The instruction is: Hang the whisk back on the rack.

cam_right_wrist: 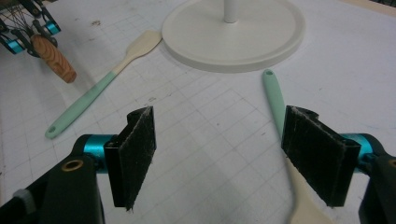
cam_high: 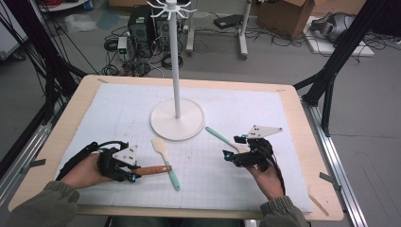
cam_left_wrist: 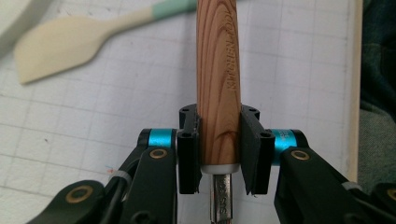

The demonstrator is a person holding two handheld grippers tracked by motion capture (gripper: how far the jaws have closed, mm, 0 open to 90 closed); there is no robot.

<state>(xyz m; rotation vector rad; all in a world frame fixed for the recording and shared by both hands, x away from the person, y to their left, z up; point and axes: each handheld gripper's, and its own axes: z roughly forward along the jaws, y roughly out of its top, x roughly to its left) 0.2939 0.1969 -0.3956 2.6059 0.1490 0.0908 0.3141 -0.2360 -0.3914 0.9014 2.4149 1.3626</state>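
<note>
My left gripper (cam_high: 134, 173) (cam_left_wrist: 219, 116) is shut on the wooden handle (cam_high: 153, 170) (cam_left_wrist: 218, 70) of a kitchen tool, low over the mat; a metal shaft (cam_left_wrist: 223, 196) runs back between the jaws. A cream spatula with a mint handle (cam_high: 166, 161) (cam_left_wrist: 70, 39) lies just beyond the wooden handle's tip. My right gripper (cam_high: 233, 145) (cam_right_wrist: 219, 158) stands open over a second mint-handled spatula (cam_high: 221, 137) (cam_right_wrist: 274, 100), whose cream head lies under one jaw. The left gripper (cam_right_wrist: 25, 30) with the wooden handle (cam_right_wrist: 55, 59) also shows in the right gripper view.
A white stand with a round base (cam_high: 163, 124) (cam_right_wrist: 233, 51), a tall pole (cam_high: 175, 61) and hooks on top rises at the mat's middle. The white gridded mat (cam_high: 118, 109) covers a wooden table. Beyond the far edge, cables, boxes and computer gear crowd the floor.
</note>
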